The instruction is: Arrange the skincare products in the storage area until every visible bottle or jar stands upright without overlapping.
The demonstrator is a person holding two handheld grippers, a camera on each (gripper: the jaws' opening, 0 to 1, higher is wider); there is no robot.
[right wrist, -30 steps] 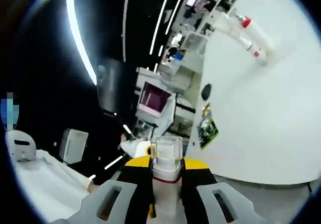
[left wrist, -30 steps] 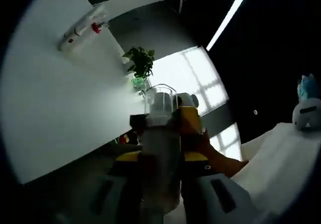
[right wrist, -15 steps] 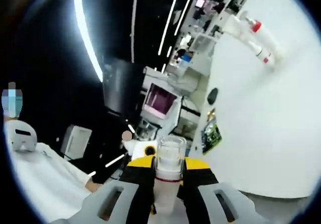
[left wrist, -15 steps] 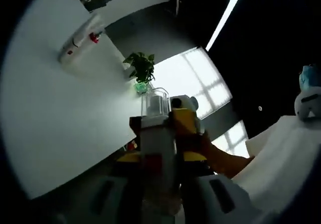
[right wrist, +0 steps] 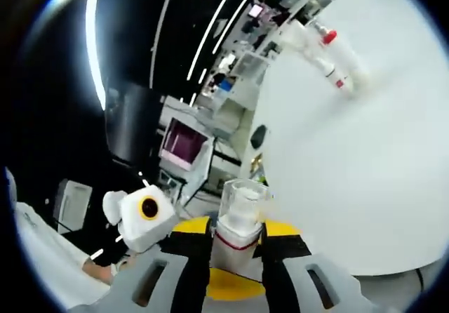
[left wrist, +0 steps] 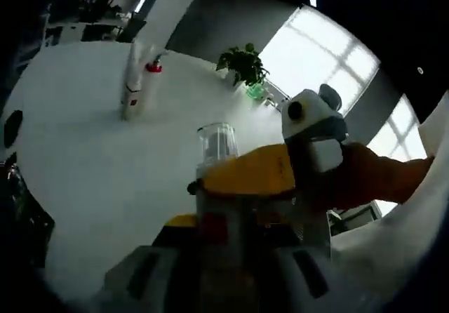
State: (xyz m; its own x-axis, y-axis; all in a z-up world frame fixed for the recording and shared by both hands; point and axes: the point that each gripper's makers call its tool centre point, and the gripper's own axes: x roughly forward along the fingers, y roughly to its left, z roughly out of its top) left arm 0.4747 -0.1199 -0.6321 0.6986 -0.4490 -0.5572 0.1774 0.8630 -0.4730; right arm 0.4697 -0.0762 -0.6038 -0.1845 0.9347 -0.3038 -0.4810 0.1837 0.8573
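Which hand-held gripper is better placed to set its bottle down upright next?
Hard to call: left hand-held gripper and right hand-held gripper each clamp a clear-capped bottle, and no storage surface shows near either.

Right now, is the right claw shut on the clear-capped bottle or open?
Shut on it: the right claw has both jaws pressed against the white bottle with a clear cap standing between them.

Potted plant (left wrist: 244,64) at 1 o'clock on white table (left wrist: 84,158); window (left wrist: 330,53) at 2 o'clock. Monitor (right wrist: 184,144) at 9 o'clock; ceiling light strip (right wrist: 95,43) at 10 o'clock.
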